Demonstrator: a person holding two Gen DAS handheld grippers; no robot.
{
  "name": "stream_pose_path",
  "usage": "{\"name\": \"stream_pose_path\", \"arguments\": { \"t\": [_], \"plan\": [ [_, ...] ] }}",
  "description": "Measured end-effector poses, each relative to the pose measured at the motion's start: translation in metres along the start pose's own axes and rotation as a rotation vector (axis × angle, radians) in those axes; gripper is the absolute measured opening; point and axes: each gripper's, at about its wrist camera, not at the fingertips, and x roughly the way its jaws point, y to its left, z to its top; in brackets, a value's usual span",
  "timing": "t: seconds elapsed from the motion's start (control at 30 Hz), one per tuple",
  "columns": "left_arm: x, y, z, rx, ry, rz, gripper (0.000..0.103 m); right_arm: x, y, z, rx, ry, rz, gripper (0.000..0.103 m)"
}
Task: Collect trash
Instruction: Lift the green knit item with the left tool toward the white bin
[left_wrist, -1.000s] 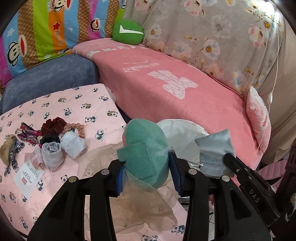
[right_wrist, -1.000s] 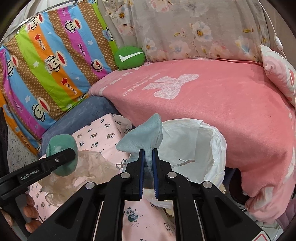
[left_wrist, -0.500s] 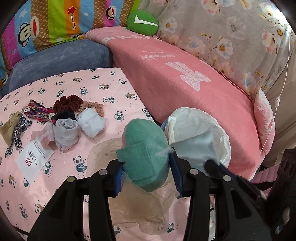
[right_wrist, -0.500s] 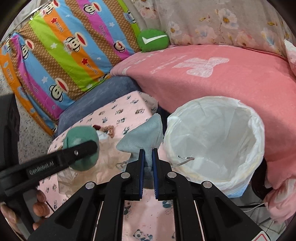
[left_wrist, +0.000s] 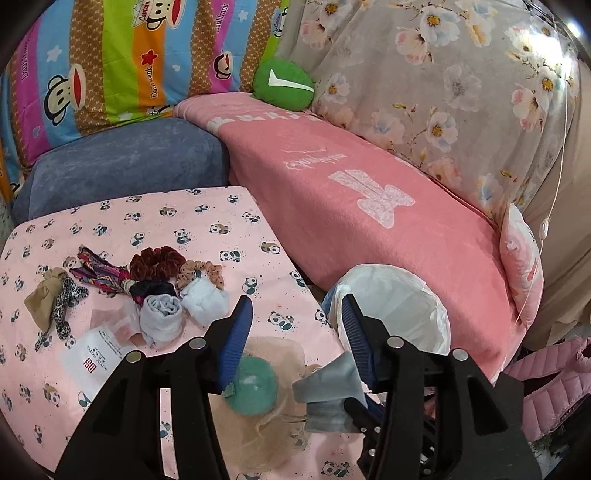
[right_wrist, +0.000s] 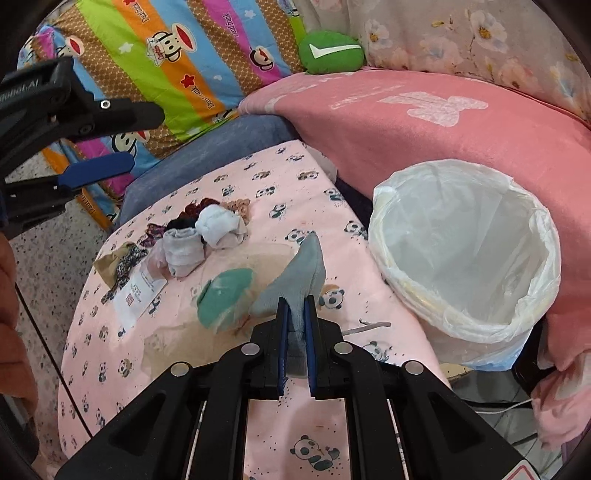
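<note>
While the left tongs (left_wrist: 295, 332) gape wide above the green roll (left_wrist: 253, 384) lying on the tabletop (left_wrist: 155, 221) at lower centre, the right tongs (right_wrist: 295, 317) pinch the grey cloth (right_wrist: 295, 277), beside the white-lined bin (right_wrist: 469, 251) at right.

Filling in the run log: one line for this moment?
left gripper: open, empty | right gripper: shut on grey cloth | green ball: on table | bin: nothing seen inside
</note>
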Motion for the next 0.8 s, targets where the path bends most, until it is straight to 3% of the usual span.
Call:
{"name": "stream_pose_path", "arguments": {
  "t": [0.03,0.13,0.2,0.3,0.37,0.57,0.8],
  "plan": [
    [0.001,0.0,0.0,-0.003,0.006,-0.003,0.048,-0.003,-0.003,0.004,0.002,-0.014,-0.008,0.008],
    [0.01,0.005,-0.008,-0.029,0.047,0.008,0.077,-0.015,-0.012,0.014,0.015,-0.053,-0.035,0.008],
    [0.019,0.011,-0.02,-0.03,0.061,0.03,0.077,-0.021,-0.02,0.02,0.028,-0.074,-0.049,0.008],
    [0.044,0.024,-0.042,-0.021,0.122,0.092,0.069,-0.028,-0.031,0.024,0.052,-0.093,-0.058,0.008],
    [0.059,0.037,-0.057,-0.049,0.182,0.091,0.06,-0.03,-0.036,0.026,0.06,-0.1,-0.063,0.008],
    [0.086,0.053,-0.087,-0.075,0.265,0.108,0.053,-0.031,-0.043,0.027,0.075,-0.103,-0.069,0.008],
    [0.095,0.044,-0.097,-0.04,0.279,0.091,0.036,-0.027,-0.044,0.024,0.079,-0.09,-0.073,0.008]
  ]
}}
